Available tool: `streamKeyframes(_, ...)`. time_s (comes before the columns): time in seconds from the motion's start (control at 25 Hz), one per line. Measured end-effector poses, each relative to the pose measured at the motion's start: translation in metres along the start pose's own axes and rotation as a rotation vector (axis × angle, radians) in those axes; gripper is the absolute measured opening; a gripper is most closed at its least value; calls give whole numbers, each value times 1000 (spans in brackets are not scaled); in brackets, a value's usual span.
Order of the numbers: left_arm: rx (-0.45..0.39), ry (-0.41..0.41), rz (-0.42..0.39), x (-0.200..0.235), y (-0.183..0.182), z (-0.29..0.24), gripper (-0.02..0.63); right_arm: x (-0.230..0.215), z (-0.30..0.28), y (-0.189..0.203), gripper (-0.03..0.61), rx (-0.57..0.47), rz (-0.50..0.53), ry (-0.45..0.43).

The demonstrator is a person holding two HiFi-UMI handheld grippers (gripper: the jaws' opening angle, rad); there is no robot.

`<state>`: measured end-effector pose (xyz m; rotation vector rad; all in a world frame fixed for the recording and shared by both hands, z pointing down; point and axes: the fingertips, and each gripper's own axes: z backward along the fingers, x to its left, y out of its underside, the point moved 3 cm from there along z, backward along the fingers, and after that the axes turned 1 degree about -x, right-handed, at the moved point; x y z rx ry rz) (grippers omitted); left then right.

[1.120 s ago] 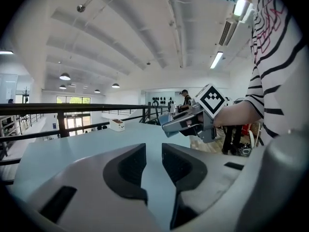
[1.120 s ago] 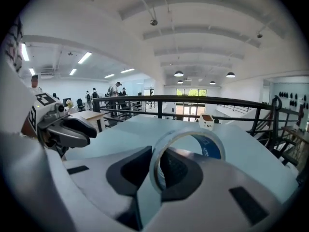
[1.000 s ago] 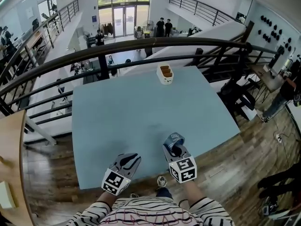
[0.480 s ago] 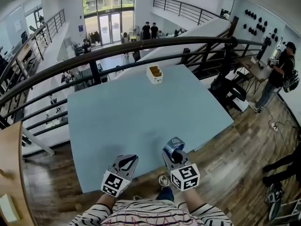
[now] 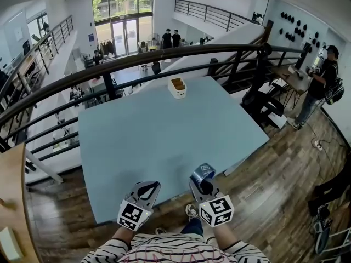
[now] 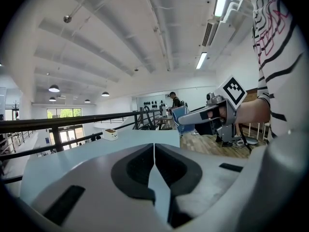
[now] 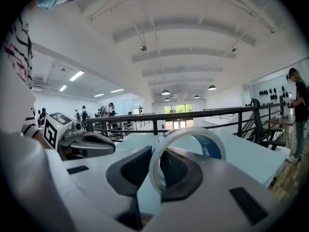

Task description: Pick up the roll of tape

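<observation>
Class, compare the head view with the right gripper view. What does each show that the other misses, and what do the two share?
Head view only: the white box at the table's far edge, and the marker cube on the right gripper. Right gripper view only: the ceiling with its lamps. Both: the roll of tape clamped in the right gripper's jaws, the blue table and the dark railing.

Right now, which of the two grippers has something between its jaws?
The right gripper: its jaws are clamped on the roll of tape. The left gripper is shut, its jaws together with nothing between them.
</observation>
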<state>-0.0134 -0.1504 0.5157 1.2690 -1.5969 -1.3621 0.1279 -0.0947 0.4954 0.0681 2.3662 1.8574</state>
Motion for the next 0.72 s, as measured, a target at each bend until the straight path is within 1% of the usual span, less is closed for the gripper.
streamKeyframes(0.4,-4,-11,2,-8,2,-1,31,-2,6,2,69,-9,14,-1)
streamKeyframes(0.72,0,-13,9,-6,1,2,31,0,2,1,69,2,20,-5)
